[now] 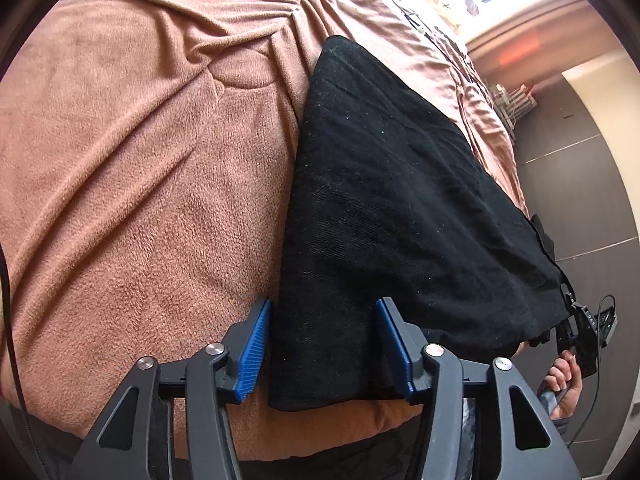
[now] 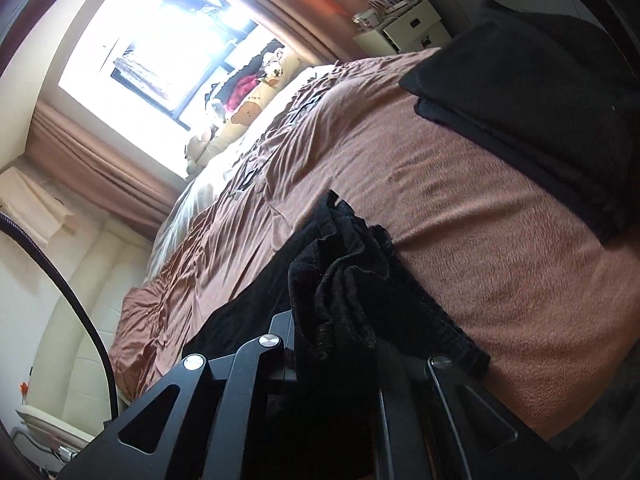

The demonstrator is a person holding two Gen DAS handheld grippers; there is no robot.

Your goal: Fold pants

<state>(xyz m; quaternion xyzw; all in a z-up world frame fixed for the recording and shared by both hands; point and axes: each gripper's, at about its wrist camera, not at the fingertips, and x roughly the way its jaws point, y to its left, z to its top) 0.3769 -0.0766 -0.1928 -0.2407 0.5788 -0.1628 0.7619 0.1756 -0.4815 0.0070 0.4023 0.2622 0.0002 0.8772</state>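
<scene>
Black pants (image 1: pixel 400 200) lie spread on a pink-brown fleece blanket (image 1: pixel 140 200) over a bed. My left gripper (image 1: pixel 324 348) is low over their near corner, open, blue pads (image 1: pixel 254 354) on either side of the cloth without pinching it. In the right wrist view my right gripper (image 2: pixel 336 320) is shut on a bunched edge of the pants (image 2: pixel 344 272); the cloth hides its fingertips. The left wrist view shows that gripper (image 1: pixel 584 328) at the pants' right corner, held by a hand (image 1: pixel 560 380).
A folded stack of black cloth (image 2: pixel 540 120) lies on the blanket further along the bed. Pillows and soft toys (image 2: pixel 248 112) sit under a bright window (image 2: pixel 160 48). A white bedside cabinet (image 2: pixel 404 24) stands by the bed. Dark tiled floor (image 1: pixel 580 140) runs along its edge.
</scene>
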